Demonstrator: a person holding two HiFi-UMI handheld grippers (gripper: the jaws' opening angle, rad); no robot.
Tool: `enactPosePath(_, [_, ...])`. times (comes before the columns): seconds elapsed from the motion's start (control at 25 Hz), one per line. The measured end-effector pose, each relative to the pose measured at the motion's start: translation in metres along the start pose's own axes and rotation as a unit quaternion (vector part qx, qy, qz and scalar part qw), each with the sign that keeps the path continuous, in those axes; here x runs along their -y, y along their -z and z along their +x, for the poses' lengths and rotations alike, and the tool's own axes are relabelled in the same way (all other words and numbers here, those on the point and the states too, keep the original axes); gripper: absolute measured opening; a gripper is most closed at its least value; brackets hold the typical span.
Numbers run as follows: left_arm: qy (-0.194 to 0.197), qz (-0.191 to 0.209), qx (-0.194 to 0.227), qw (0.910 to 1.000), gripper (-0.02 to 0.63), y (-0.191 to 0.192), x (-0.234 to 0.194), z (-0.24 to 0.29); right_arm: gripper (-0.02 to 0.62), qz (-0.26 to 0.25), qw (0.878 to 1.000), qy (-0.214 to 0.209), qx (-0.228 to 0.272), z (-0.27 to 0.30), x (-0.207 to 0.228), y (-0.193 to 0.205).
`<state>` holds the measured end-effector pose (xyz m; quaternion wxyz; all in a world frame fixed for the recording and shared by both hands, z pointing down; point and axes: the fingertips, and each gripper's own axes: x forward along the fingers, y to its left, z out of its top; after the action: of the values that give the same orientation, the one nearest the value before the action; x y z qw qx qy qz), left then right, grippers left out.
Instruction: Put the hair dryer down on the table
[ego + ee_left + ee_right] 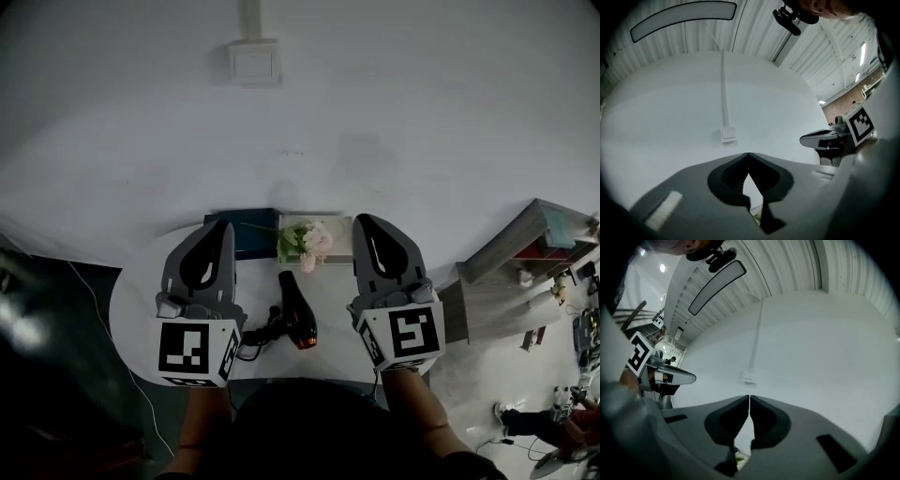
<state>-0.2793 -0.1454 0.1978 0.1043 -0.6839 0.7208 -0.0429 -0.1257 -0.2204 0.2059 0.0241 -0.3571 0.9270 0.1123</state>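
Partly, the left tongs (222,226) cover the cord (249,353) of the hair dryer (298,315).

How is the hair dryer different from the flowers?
The hair dryer is black, while the flowers are pink with green leaves. The hair dryer has a dark cord trailing from it, and the flowers have none. The hair dryer lies nearer the person, and the flowers sit farther back, toward the wall. Both rest on the white table.
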Motion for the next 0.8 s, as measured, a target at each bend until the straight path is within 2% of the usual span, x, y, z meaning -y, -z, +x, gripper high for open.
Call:
enactPosePath(0.44, [-0.010,0.010,-0.002,0.9999,0.012,-0.004,0.029,-0.014,0.014,-0.008,0.999,-0.022,0.023,-0.021,0.008,-0.003])
enactPosePath(0.8, [-0.005,0.009,-0.009,0.9999,0.012,0.000,0.056,-0.019,0.014,0.010,0.999,-0.030,0.029,-0.037,0.025,0.009])
